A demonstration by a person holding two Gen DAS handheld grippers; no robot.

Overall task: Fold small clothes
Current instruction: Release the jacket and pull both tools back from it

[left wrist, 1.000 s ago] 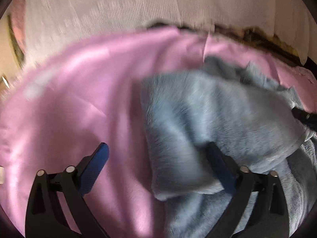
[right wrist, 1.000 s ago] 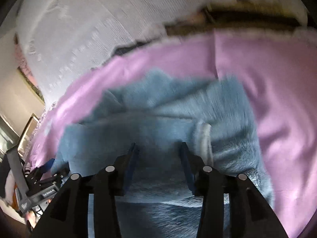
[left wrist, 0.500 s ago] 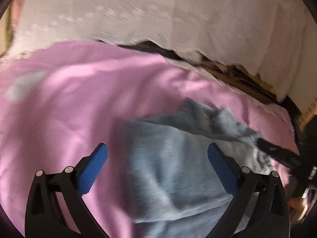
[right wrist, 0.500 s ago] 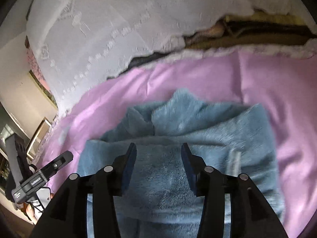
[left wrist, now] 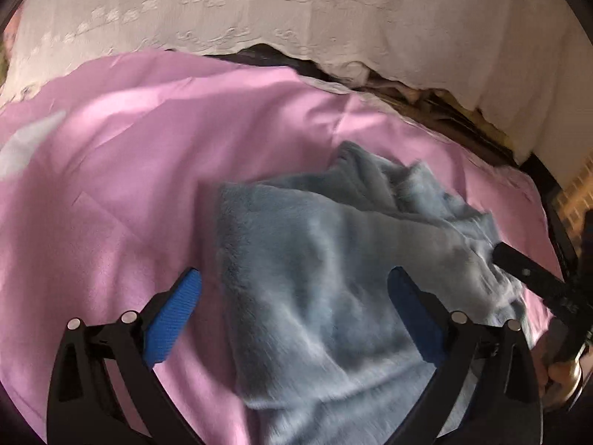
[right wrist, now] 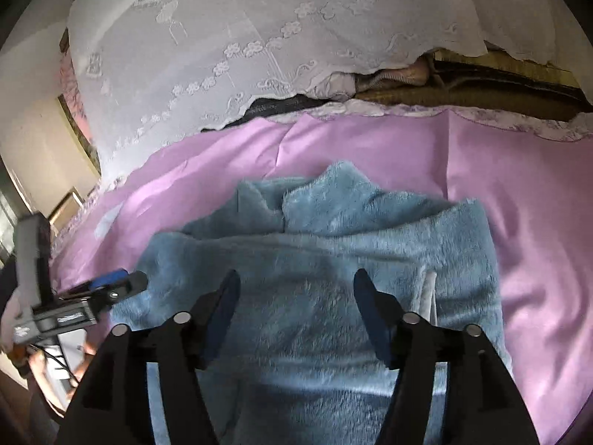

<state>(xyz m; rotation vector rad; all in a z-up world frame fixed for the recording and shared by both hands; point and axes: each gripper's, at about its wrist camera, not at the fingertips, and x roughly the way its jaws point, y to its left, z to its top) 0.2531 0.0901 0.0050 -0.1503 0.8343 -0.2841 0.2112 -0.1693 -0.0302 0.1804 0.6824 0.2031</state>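
The folded garment (right wrist: 315, 267) lies on the sheet (right wrist: 519, 193), a curtain (right wrist: 259, 37) seemingly behind.

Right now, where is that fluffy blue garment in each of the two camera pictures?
Left wrist view: the blue garment fills the lower middle and right, on the pink sheet.
Right wrist view: the blue garment fills the lower centre, behind the camera's own fingers.
Shared landmark: the white lace cloth across the top.
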